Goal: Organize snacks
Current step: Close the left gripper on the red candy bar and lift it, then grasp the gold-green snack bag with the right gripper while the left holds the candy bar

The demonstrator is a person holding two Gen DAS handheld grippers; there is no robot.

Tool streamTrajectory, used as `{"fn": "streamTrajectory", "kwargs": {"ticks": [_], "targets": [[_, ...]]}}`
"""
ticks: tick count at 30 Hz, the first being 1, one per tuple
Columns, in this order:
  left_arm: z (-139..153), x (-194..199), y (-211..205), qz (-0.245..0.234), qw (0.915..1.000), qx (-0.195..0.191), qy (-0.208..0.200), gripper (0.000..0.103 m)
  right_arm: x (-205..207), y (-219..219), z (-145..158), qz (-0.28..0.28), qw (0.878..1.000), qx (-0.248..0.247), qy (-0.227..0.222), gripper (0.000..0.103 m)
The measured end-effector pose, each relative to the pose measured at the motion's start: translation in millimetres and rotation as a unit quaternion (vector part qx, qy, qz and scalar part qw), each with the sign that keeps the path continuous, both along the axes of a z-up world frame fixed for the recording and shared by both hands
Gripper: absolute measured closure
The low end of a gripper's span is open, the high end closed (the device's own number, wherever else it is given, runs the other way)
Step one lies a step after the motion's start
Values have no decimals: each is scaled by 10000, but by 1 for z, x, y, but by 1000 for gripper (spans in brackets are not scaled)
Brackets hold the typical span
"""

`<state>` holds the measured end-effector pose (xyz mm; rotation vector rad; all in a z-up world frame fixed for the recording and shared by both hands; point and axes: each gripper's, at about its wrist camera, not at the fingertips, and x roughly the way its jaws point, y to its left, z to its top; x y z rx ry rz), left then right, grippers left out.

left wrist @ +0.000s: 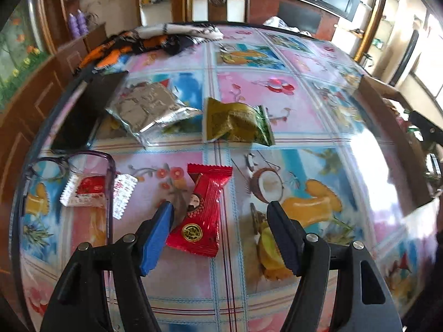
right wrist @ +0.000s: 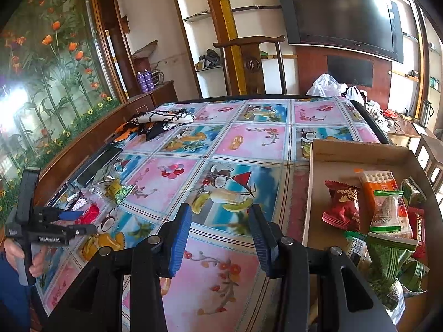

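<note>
Tabletop [left wrist: 277, 105] under a glossy fruit-and-flower patterned cover; carries everything below.

Cardboard box [right wrist: 357, 152], open top, at the tabletop's right side in the right wrist view. Several wrapped snacks piled inside: dark red packet [right wrist: 343, 207], orange packet [right wrist: 379, 185], green-striped packets [right wrist: 387, 260] nearest the camera.

Dark phone [left wrist: 85, 110] lies flat at the far left. Patterned cloth [left wrist: 155, 38] bunched at the far edge. Eyeglasses [left wrist: 83, 163] at left, frame partly over a red-and-white wrapped candy [left wrist: 91, 191].

Loose snacks still on the tabletop: silver foil packet [left wrist: 146, 110] beside the phone, green packet [left wrist: 238, 121] just right of it, both well beyond the fingers.

Red snack packet [left wrist: 202, 210] lies flat, angled, its near end between the two fingers of the left hand-held gripper [left wrist: 221, 210]. Packet sits close to the left-side blue pad [left wrist: 157, 238], about touching it or slightly behind; clear gap to the right-side pad. Jaws stand moderately wide, not pressing on the packet, nothing held.

Right hand-held gripper [right wrist: 220, 215] hovers over bare tabletop just left of the box, jaws partly apart, empty; the box's snacks lie to its right, apart from the fingers. A hand [right wrist: 16, 251] grips the left tool at that view's left edge.
</note>
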<state>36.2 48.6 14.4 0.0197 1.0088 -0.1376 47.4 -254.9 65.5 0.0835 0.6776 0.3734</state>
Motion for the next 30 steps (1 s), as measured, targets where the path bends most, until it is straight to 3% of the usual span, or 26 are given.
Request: {"fn": "streamTrajectory", "kwargs": {"ticks": [3, 7, 9, 13, 16, 18, 22, 30], "targets": [[-2, 2, -2, 177, 9996, 209, -85, 54, 1, 1, -1, 6, 10000, -20, 16, 57], [0, 2, -4, 284, 9993, 197, -154, 82, 1, 2, -1, 44, 10000, -37, 8, 57], [0, 4, -6, 426, 9986, 224, -227, 84, 0, 3, -1, 82, 10000, -41, -4, 57], [3, 18, -5, 805, 9961, -92, -349, 85, -1, 9, -1, 260, 9996, -48, -41, 57], [13, 20, -1, 938, 9935, -132, -624, 85, 1, 20, -6, 663, 9976, 146, 168, 45], [18, 19, 7, 1017, 9917, -266, -746, 85, 2, 32, -9, 889, 9952, 253, 313, 44], [22, 18, 28, 1271, 9874, -500, -805, 85, 5, 80, -6, 1505, 9872, 149, 495, 41], [29, 11, 51, 1732, 9781, -595, -990, 85, 50, 200, -16, 2329, 9676, -755, 625, 37]]}}
